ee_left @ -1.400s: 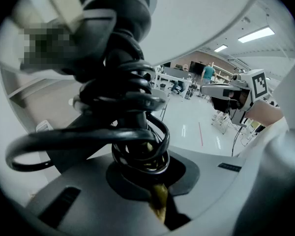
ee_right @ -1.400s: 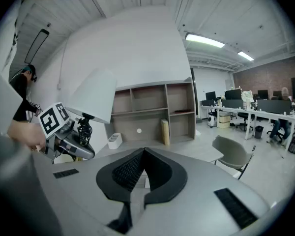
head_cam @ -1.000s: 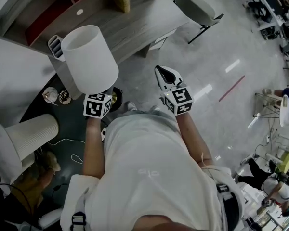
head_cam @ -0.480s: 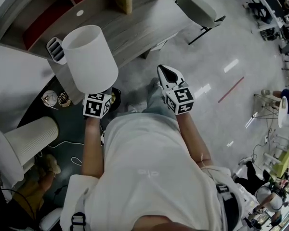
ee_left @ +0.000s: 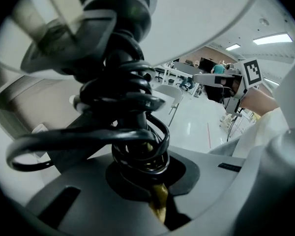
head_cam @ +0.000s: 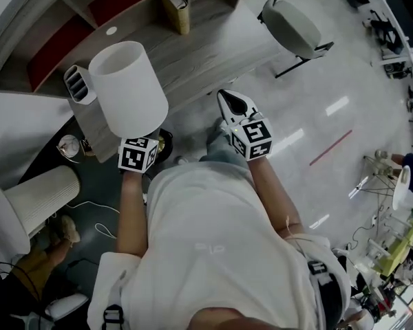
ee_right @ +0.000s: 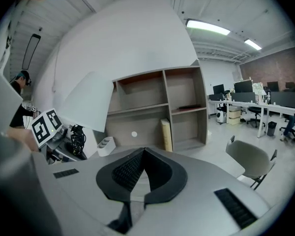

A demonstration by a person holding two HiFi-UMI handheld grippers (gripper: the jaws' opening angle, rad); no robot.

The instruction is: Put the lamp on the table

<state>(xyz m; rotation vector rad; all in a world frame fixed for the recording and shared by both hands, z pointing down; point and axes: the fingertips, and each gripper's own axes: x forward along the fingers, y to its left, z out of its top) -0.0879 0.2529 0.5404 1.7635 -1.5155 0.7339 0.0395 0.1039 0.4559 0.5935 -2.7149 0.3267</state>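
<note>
In the head view the lamp's tall white shade stands upright above my left gripper, over the near corner of the wooden table. The left gripper view shows my left gripper shut on the lamp's brass stem, just below a coil of black cord wound round it. The shade's underside fills the top of that view. My right gripper is held level to the right of the lamp, apart from it. Its jaws are shut with nothing between them.
A white slotted holder and a brown box stand on the table below an open shelf. A grey chair stands at the table's far right. A ribbed white shade and loose cords lie on the dark floor at left.
Both grippers and the lamp have moved forward to the table, which now lies closer beneath the shade. Neither gripper's jaws have changed.
</note>
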